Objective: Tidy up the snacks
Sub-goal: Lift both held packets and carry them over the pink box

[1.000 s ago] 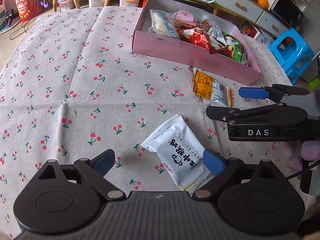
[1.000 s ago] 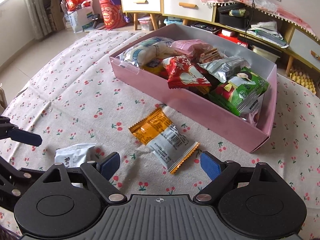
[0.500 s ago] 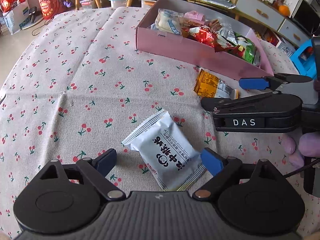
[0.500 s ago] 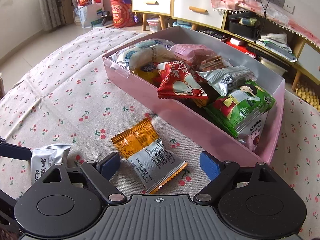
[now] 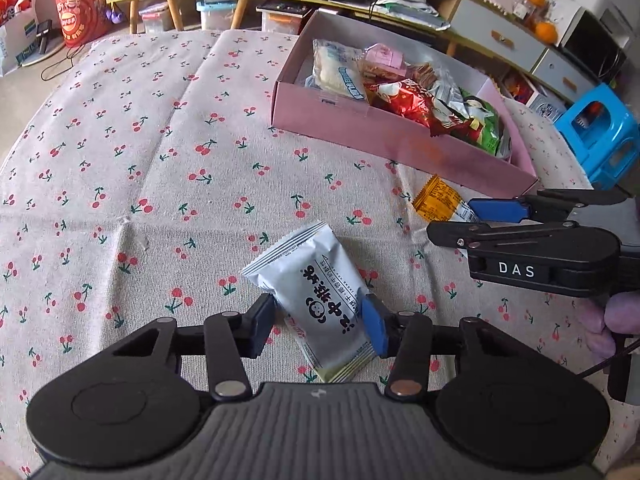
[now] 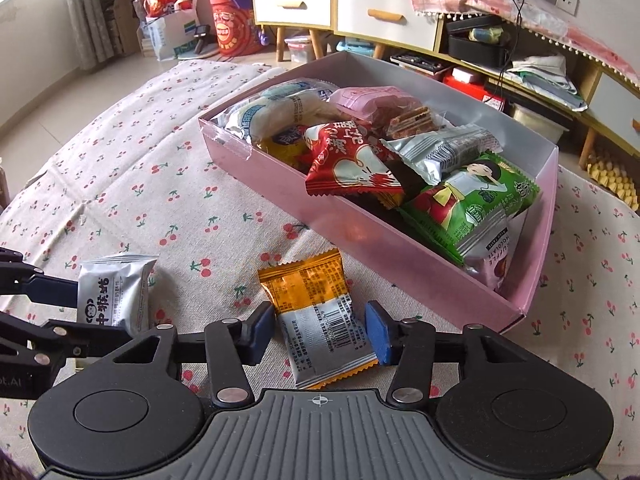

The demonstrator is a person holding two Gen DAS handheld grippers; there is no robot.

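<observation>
Your pink cardboard box (image 6: pixel 400 248), upper right, is nearly full; two packets are left on the cloth. Left gripper (image 5: pixel 320 320) pinches the white foil snack packet (image 5: pixel 316 296); right gripper (image 6: pixel 320 330) brackets the orange-and-silver packet (image 6: pixel 320 316), pads just beside it.

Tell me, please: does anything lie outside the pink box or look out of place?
Yes. Two packets lie on the tablecloth, not in the pink box: a white packet between the left gripper fingers, and an orange-and-silver packet between the right gripper fingers.
</observation>
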